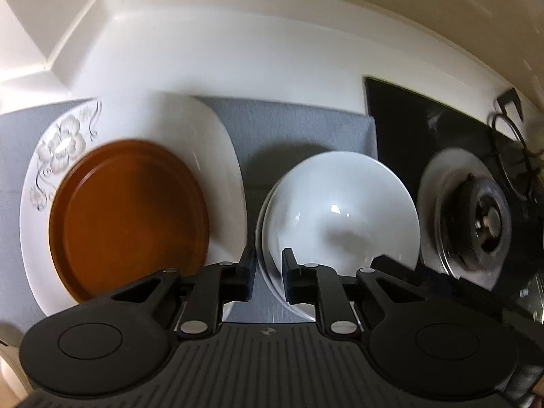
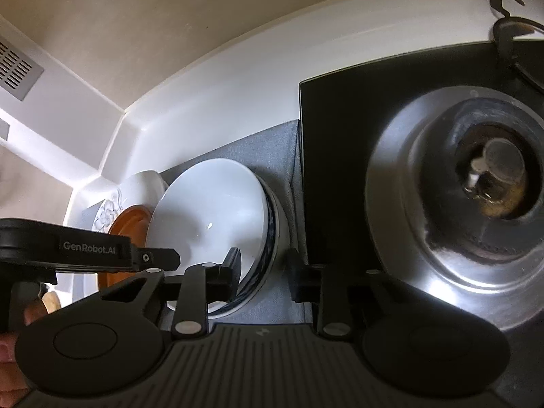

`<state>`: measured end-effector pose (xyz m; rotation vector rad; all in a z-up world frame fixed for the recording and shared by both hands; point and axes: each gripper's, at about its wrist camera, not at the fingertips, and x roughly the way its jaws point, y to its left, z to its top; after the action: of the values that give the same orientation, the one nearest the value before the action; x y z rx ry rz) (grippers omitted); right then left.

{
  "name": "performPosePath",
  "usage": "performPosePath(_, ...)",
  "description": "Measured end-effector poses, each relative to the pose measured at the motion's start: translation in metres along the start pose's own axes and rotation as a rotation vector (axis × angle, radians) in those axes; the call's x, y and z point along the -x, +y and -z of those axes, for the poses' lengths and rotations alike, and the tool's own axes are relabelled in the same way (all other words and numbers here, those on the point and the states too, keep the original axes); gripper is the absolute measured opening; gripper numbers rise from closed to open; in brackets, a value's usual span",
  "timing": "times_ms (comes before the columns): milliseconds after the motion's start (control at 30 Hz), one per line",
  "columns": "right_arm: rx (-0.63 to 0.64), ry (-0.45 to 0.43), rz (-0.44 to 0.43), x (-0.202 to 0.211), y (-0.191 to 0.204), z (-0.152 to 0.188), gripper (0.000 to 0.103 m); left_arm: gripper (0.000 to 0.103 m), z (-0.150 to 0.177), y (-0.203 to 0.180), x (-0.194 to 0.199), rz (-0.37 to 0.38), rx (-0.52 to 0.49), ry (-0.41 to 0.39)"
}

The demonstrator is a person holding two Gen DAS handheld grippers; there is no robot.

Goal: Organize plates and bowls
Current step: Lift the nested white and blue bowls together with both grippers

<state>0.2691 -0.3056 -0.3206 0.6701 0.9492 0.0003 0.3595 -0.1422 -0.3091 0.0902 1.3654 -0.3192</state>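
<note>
A brown plate lies on a white flower-patterned plate on the grey mat. To its right stands a stack of white bowls. My left gripper is open, its jaws on either side of the stack's left rim. In the right wrist view the bowl stack has a blue-rimmed bowl low in it. My right gripper is open, its jaws on either side of the stack's right rim. The left gripper's body shows at the left.
A black gas hob with a steel burner adjoins the mat on the right. A white raised counter edge runs behind the mat. The burner also shows in the left wrist view.
</note>
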Motion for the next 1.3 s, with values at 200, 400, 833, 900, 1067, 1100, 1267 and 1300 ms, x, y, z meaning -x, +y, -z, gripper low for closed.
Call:
performPosePath(200,0.051,-0.005,-0.012,0.016,0.007,0.009,0.029,0.023,0.015,-0.011,-0.002,-0.016,-0.092,-0.001)
performPosePath(400,0.039,0.010,0.014,-0.001,0.004,0.006,0.037,0.025,0.010,-0.011,-0.017,-0.029,-0.044,0.031)
performPosePath(833,0.098,0.007,0.020,-0.016,0.006,0.013,0.034,0.028,0.022,-0.014,-0.018,-0.051,-0.078,0.024)
performPosePath(900,0.082,0.012,0.013,-0.012,0.002,0.014,0.032,0.027,0.025,-0.015,-0.016,-0.043,-0.077,0.022)
performPosePath(1067,0.067,0.003,-0.004,0.005,0.002,0.019,0.032,0.027,0.034,-0.019,0.002,-0.048,-0.078,-0.013)
performPosePath(1100,0.062,0.000,-0.007,0.008,0.003,0.019,0.032,0.027,0.036,-0.021,0.006,-0.051,-0.083,-0.019)
performPosePath(1267,0.079,-0.012,-0.019,0.026,0.018,0.019,0.032,0.027,0.044,-0.018,0.031,-0.052,-0.056,-0.049)
performPosePath(1300,0.087,-0.016,-0.025,0.029,0.022,0.019,0.032,0.027,0.046,-0.015,0.036,-0.052,-0.044,-0.055)
